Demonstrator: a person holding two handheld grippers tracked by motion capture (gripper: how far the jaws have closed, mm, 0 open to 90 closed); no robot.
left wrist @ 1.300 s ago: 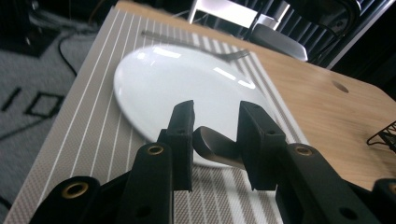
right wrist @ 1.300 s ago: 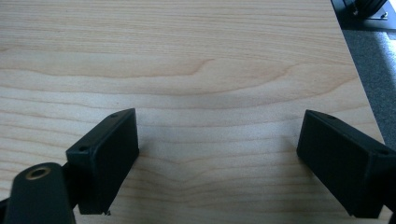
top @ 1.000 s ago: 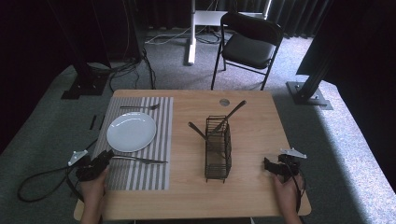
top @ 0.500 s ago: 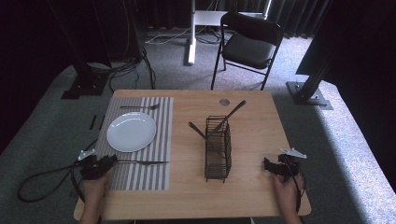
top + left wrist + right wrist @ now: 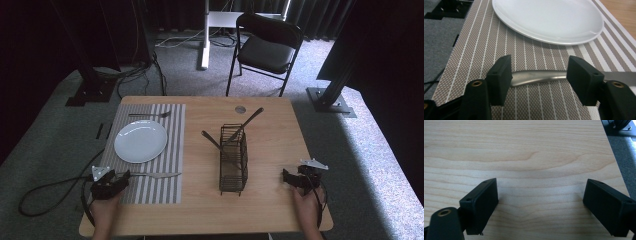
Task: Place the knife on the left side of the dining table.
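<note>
No readable text, label, brand, number or sign anywhere.

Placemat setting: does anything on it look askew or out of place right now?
Nothing stands out. The plate sits whole on the placemat, a fork lies beyond it, and the knife lies flat along its near side. The left gripper, jaws just opening, straddles the handle without pressing it.

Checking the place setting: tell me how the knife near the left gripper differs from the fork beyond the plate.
The knife lies on the placemat on the person's side of the plate; the fork lies on the far side. The knife's handle end sits between the left gripper's open jaws; the fork lies well away from that gripper. Both are metal and lie flat.
</note>
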